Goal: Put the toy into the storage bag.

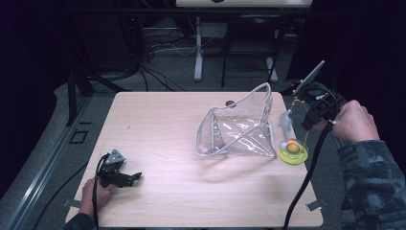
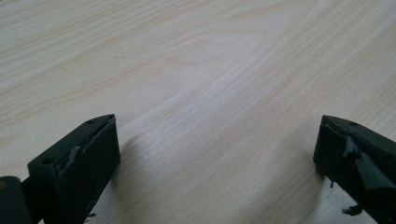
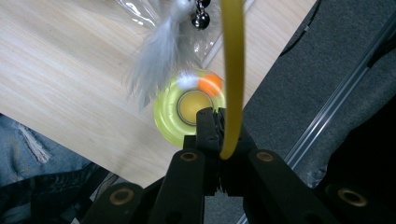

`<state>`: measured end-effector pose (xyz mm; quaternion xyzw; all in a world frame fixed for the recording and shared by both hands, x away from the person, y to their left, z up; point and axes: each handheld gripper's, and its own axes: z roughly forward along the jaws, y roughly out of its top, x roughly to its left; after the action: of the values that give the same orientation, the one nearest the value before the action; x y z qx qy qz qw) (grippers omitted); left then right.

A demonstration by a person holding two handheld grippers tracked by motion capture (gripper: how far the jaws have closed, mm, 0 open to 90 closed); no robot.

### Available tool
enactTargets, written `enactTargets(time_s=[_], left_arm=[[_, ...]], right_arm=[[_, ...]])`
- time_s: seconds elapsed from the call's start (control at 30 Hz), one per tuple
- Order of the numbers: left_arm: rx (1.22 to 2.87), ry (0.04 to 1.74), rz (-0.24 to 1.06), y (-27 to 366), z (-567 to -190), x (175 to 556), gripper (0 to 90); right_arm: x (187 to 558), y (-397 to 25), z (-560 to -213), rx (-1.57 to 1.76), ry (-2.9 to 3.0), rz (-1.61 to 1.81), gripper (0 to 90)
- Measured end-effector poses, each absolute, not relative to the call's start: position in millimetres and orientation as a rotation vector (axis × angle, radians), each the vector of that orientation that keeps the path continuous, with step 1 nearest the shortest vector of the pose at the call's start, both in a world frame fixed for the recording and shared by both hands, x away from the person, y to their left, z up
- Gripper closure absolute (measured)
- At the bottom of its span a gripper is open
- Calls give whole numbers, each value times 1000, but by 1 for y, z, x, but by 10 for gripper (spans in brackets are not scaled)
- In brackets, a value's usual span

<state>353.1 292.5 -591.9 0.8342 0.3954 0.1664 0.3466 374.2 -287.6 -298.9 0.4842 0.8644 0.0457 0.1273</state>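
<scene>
Wand, yellow and thin, is clamped between the closed jaws of the right gripper; in the right gripper view it rises straight up from the jaw tips and leaves the picture at the top. In the high view this right gripper is held in the air past the right edge of the table, and the wand is seen there as a fine yellow line curving from the gripper toward the feather. The feather is grey-white and hangs in the air, with small bells beside it.

Below the feather a yellow disc lies flat on the table near its right edge. It has an orange and white ball in its outer ring. The disc is just beside the right edge of a clear bag. The bag stands open in the middle right part of the table, with its mouth lifted up.

The left gripper rests low at the front left part of the table, well apart from the bag. Its jaws are wide apart and hold nothing; between them is bare wood.
</scene>
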Motion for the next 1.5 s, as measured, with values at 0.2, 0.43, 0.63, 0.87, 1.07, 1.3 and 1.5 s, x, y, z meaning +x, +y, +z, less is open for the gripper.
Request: enactTargets(time_s=[0.2,0.43,0.63,0.87,1.07,1.3,1.5], left_arm=[[2166,1024,432,293,-592,353,5],[2164,1026,431,293,-592,353,5],[2167,1022,433,293,-592,353,5],[2164,1026,432,292,-592,353,5],[2168,1021,433,293,-592,353,5],[2164,1026,432,293,-592,353,5],[2167,1022,433,293,-592,353,5]], right_arm=[[379,-291,-289,1437,2559,137,877],[386,-291,-282,1444,2549,146,876],[393,-291,-274,1451,2530,135,876],[398,-290,-264,1457,2510,138,877],[401,-288,-257,1445,2505,132,876],[405,-284,-246,1441,2491,128,877],[408,-280,-237,1431,2490,134,876]])
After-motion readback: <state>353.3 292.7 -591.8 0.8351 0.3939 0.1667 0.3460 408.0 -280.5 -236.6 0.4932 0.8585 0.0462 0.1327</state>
